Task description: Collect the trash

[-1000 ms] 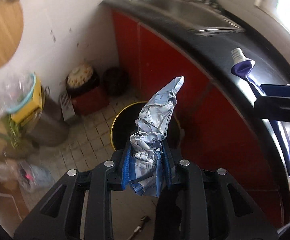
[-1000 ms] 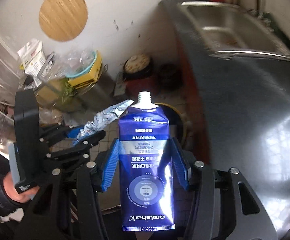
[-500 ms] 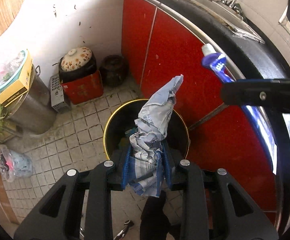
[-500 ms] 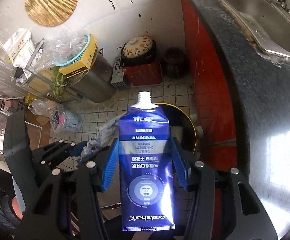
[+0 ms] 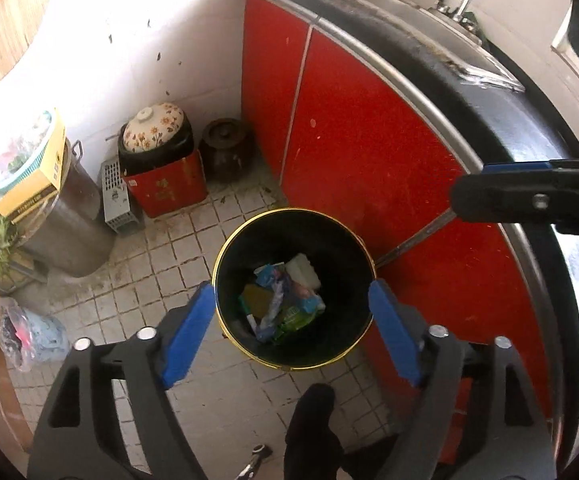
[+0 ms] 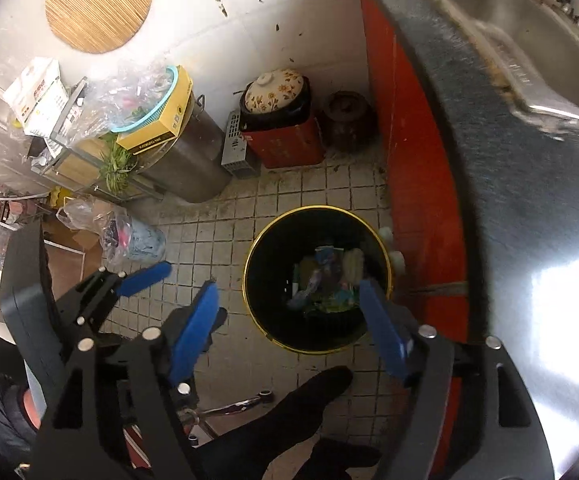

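Both jaws just opened, empty; bin [image 5: 225, 264] trash jumbled.

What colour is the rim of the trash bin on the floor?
Yellow-gold, on a black bin; clearest in the left wrist view.

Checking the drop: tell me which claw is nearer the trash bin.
Left, marginally. Both claws just opened, empty: left claw straight above the bin, right claw offset toward the counter.

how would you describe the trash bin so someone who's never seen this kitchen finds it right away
Start at the red cabinet fronts under the dark counter and look down to the tiled floor at their foot. The trash bin stands there, apart from the pots in the corner. It alone is a round black bucket with a yellow rim, open-topped, with crumpled wrappers inside.
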A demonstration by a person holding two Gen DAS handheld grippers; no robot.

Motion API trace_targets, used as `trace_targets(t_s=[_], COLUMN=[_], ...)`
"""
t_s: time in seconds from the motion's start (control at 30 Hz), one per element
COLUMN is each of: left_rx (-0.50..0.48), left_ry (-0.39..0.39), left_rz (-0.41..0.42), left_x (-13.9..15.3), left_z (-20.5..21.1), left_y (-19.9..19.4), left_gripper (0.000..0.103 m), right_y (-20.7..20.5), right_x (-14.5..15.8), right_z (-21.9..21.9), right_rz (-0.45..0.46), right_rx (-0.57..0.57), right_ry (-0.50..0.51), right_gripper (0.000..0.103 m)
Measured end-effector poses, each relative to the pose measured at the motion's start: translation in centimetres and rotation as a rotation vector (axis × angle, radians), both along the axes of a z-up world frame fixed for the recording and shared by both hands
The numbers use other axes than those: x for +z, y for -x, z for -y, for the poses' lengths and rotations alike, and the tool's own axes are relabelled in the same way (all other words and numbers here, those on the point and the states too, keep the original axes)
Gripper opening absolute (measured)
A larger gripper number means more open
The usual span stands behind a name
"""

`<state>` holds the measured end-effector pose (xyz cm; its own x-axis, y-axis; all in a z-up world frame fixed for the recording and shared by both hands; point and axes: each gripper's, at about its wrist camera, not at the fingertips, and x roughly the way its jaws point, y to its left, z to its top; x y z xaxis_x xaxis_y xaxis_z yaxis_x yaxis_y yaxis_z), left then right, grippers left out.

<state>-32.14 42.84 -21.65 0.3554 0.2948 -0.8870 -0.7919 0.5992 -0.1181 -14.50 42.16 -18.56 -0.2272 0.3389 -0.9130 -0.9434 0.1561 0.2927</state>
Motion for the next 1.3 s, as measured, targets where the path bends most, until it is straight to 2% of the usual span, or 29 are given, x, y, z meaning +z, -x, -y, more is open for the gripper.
trace_targets(t_s=[0.07,0.13,0.27,0.37,0.47,0.6,0.7,0.77,0.87,1.0,1.3], left_rx=[-0.004,-0.026,-0.131,-0.271,-0.465,-0.709,-0.816,-0.859,-0.9,-0.961,-1.047], left_ry=[-0.023,-0.04,-0.062,-0.078,-0.061,-0.044,-0.045,-0.056,-0.059,-0.079,-0.134], left_rz=[-0.025,-0.014,0.0,0.043,0.076,0.1,0.12,0.106,0.094,0.058,0.026], left_x=[1.3,3.5,7.8,11.0,13.7,16.2,17.7,18.2,18.6,18.5,18.3], left_z=[0.8,2.3,5.8,9.5,14.6,21.3,26.1,29.0,32.6,37.0,41.9], left_y=[-0.5,-1.4,-5.1,-9.2,-15.2,-21.9,-25.7,-28.0,-30.2,-32.2,-32.5], left_gripper=[0.092,0.092,0.094,0.094,0.094,0.094,0.094,0.094,0.094,0.094,0.094], right_y=[-1.0,-2.6,-6.3,-9.4,-12.2,-13.4,-13.2,-13.0,-12.4,-11.8,-12.2], right_x=[2.4,5.1,10.3,13.5,16.2,18.2,19.4,19.5,19.6,19.0,17.8], right_z=[2.4,5.7,14.4,22.8,32.8,44.2,52.5,56.0,60.8,64.7,67.5], right_rz=[0.016,0.047,0.18,0.285,0.387,0.464,0.506,0.519,0.517,0.504,0.452], right_rx=[-0.04,-0.097,-0.27,-0.459,-0.697,-0.981,-1.206,-1.299,-1.414,-1.494,-1.532], right_ry=[-0.036,-0.076,-0.14,-0.139,-0.109,-0.064,-0.026,-0.013,0.009,0.011,0.015], right_gripper=[0.087,0.09,0.095,0.096,0.096,0.096,0.096,0.096,0.096,0.096,0.096])
